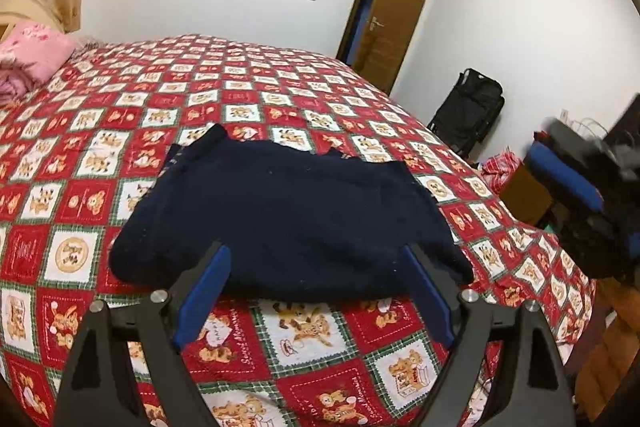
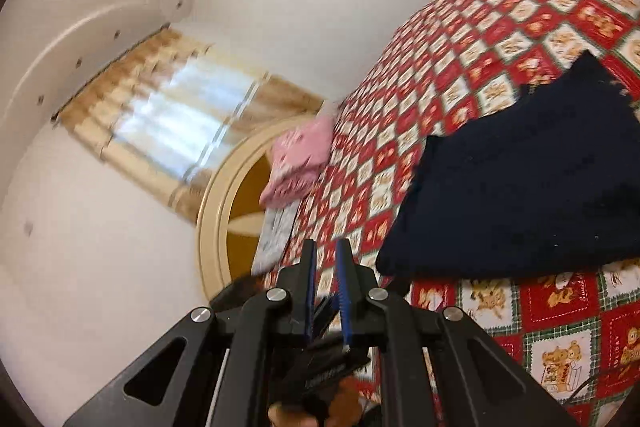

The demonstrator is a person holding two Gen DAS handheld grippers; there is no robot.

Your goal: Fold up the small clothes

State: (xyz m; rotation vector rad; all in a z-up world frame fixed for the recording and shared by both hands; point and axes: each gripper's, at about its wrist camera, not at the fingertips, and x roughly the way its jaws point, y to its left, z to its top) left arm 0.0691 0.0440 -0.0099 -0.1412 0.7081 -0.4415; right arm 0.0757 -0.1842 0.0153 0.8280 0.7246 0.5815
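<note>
A dark navy knitted garment (image 1: 280,211) lies folded flat on the red and white teddy-bear bedspread (image 1: 120,115). My left gripper (image 1: 316,259) is open, its blue pads apart just above the garment's near edge, holding nothing. In the right wrist view the same garment (image 2: 520,187) lies to the right. My right gripper (image 2: 325,259) is tilted and raised off to the left of the garment, its jaws nearly closed with a narrow gap and nothing between them. It also shows blurred at the right edge of the left wrist view (image 1: 580,187).
A pink pillow (image 1: 32,55) and folded pink clothes (image 2: 300,159) lie near the headboard (image 2: 224,211). A brown door (image 1: 392,7) stands open. A black suitcase (image 1: 472,107) and piled things (image 1: 504,167) stand by the right wall. A curtained window (image 2: 172,123) is behind the bed.
</note>
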